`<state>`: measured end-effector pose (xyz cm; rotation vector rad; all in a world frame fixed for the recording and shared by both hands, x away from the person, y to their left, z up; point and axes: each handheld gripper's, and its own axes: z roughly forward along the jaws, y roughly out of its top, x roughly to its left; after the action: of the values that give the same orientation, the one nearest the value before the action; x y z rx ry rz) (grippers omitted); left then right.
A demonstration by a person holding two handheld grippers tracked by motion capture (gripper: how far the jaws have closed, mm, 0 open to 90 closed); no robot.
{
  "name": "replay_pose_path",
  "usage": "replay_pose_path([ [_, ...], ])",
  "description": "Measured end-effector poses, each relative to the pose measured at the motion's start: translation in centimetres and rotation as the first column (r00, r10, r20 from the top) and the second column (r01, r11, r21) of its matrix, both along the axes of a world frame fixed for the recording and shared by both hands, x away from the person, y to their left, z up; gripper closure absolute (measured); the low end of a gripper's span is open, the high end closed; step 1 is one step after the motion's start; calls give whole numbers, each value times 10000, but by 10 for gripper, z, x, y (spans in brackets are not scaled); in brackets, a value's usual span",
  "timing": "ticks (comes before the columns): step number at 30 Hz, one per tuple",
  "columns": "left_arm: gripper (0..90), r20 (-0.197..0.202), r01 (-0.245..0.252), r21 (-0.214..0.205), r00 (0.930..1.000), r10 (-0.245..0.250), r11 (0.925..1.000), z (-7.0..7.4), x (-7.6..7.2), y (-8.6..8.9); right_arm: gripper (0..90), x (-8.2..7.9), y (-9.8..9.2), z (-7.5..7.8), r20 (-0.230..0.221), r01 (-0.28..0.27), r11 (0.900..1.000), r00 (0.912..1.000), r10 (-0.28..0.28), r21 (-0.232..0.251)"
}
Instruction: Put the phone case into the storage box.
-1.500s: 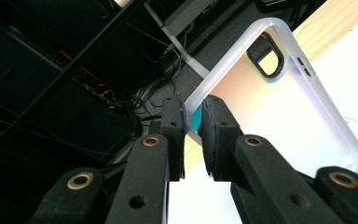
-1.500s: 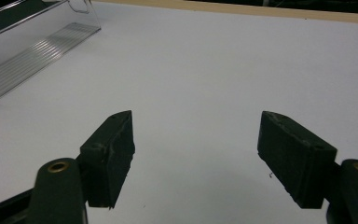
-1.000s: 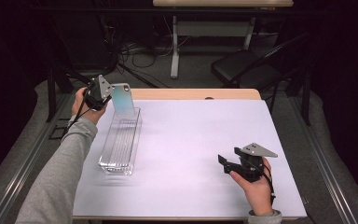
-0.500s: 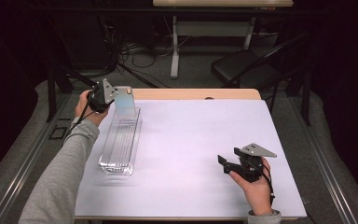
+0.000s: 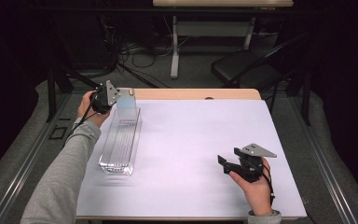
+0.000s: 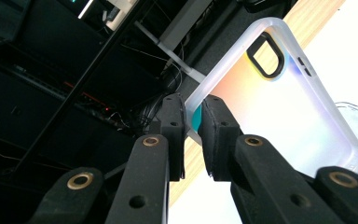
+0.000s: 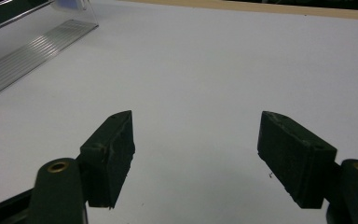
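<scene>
White surface [image 5: 191,140] in dark room; left gripper [image 6: 192,122] jaws clamp phone case [image 6: 270,102] edge; right gripper [image 7: 196,154] jaws apart, nothing between.

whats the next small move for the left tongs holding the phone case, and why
Probably lower the phone case a little further into the far end of the clear rack. The left tongs are shut on the case's edge, and in the high view the case stands upright at the rack's far end. The right tongs are open over the white table, away from the rack.

L gripper [image 5: 114,97] holds phone case [image 5: 127,105] over clear tray [image 5: 120,142] (far end).
</scene>
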<state>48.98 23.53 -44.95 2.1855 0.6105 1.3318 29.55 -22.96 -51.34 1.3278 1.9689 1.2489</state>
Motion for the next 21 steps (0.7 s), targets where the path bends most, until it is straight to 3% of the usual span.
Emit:
replay_pose_path([
  [16,804,-98,13,119,10000,-12,9999,-17,2,1,270,0,0,-1,-23,-1,10000,10000,1,5],
  [21,804,49,40,77,10000,-41,10000,-18,3,-1,269,0,0,-1,-6,0,10000,10000,0,-12],
])
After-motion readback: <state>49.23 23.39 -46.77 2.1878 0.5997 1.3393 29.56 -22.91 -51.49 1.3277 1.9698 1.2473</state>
